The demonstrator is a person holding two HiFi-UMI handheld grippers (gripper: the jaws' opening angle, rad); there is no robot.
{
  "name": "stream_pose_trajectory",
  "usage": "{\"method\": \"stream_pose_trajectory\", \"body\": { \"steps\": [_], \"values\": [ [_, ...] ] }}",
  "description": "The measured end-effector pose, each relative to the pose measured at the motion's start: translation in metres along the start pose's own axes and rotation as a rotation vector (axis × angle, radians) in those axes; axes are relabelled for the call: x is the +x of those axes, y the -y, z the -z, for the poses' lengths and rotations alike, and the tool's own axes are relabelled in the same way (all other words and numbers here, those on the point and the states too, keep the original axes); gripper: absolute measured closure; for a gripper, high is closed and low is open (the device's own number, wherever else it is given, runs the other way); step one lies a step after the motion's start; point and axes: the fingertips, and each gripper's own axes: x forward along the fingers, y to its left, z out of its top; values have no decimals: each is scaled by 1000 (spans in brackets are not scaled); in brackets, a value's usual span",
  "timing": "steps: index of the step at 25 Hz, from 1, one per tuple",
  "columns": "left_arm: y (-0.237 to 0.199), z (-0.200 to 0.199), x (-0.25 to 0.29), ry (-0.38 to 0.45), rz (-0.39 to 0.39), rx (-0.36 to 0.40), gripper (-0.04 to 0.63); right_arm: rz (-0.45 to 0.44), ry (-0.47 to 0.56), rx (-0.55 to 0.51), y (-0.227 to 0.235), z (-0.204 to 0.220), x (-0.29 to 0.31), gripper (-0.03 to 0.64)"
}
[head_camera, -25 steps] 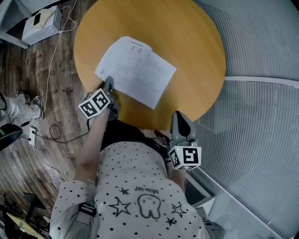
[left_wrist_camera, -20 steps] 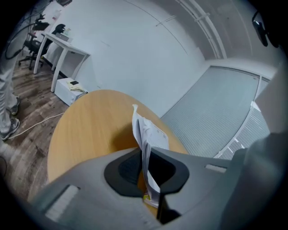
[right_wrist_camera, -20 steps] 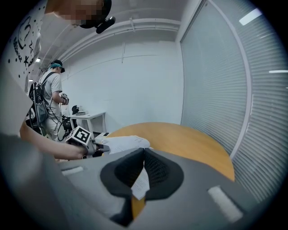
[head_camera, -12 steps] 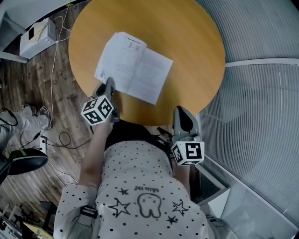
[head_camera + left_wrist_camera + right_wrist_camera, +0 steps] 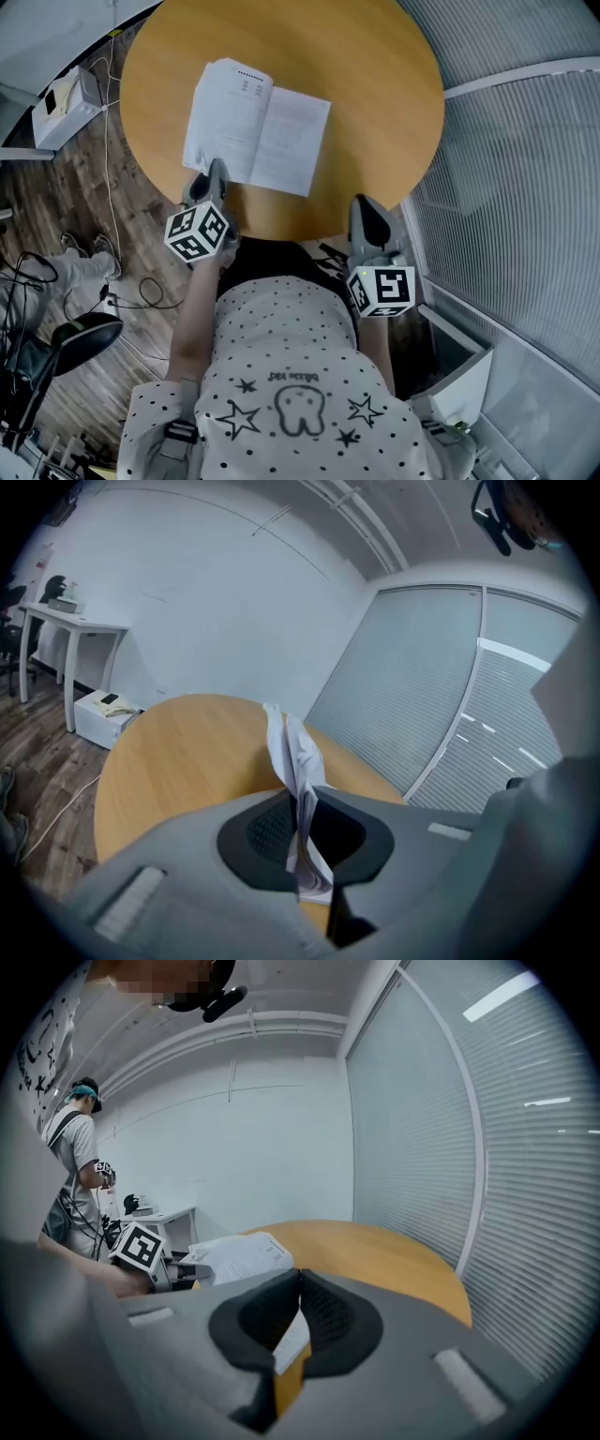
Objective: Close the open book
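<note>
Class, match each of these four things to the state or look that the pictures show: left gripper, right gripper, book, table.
Things:
1 left gripper
2 right gripper
3 book
4 table

States:
a round, orange-brown top
b shut, nothing held
c shut on the book's left-hand pages
d lying open, white pages showing

Pairs: 1-c, 2-b, 3-d, 4-a

1. The head view looks steeply down from above the person (image 5: 291, 375) onto the round table (image 5: 375, 112), the book (image 5: 253, 127), the left gripper (image 5: 216, 169) and the right gripper (image 5: 366, 204).
2. The left gripper view sits low at the table's near edge, right up against the book, facing the wall (image 5: 187, 602) and the blinds (image 5: 441, 686).
3. The right gripper view faces across the table toward the left gripper.
4. All three views share the table and the book.
</note>
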Motion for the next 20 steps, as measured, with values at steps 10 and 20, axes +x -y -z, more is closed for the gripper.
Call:
{"method": "stream_pose_trajectory", "body": {
  "steps": [10,20],
  "values": [
    [13,-5,-7,-36,45,166,566,60,41,82,-4,2,-5,612],
    [39,-3,-12,-66,53,270,566,48,67,118,-1,7,-10,612]
  ]
}}
